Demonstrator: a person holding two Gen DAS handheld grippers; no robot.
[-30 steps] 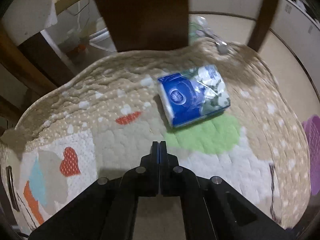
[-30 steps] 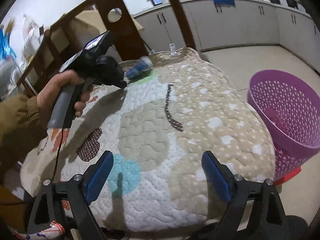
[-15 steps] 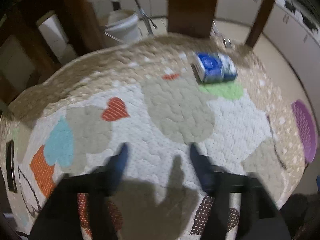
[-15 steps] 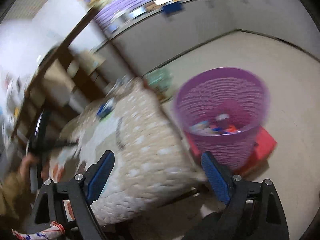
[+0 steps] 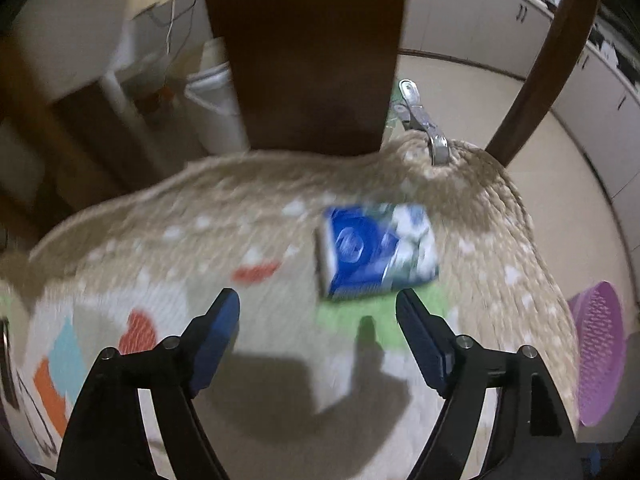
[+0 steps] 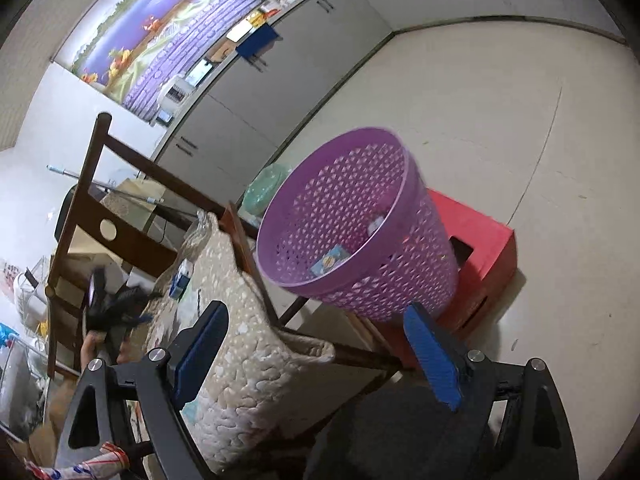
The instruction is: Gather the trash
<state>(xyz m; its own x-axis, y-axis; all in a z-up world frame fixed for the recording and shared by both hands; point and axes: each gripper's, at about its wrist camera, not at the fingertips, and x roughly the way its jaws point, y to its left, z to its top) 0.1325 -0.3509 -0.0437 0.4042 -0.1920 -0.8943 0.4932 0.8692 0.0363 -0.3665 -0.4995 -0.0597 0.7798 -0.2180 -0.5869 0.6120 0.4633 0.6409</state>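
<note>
A blue and white tissue pack [image 5: 376, 252] lies on the quilted cushion [image 5: 200, 248] of a wooden chair. My left gripper [image 5: 318, 320] hovers just short of the pack, its jaws opening, nothing between them. The purple mesh basket [image 6: 352, 220] stands on a red box [image 6: 476, 256] on the floor, with some wrappers inside. My right gripper [image 6: 316, 344] is open and empty, held in front of the basket and rolled to one side. The tissue pack [image 6: 180, 280] and the left gripper [image 6: 120, 304], held by a hand, show small at the left of the right wrist view.
The chair's dark backrest [image 5: 308, 48] rises behind the pack, with a metal clip [image 5: 424, 120] pinned to the cushion edge. The basket [image 5: 600, 356] shows at the right edge in the left wrist view. Grey cabinets [image 6: 280, 80] line the far wall; bare floor [image 6: 520, 100] lies beyond the basket.
My left gripper went from shut to open; it drew back, then came close to the tissue pack again. My right gripper swung away from the cushion toward the basket and rolled.
</note>
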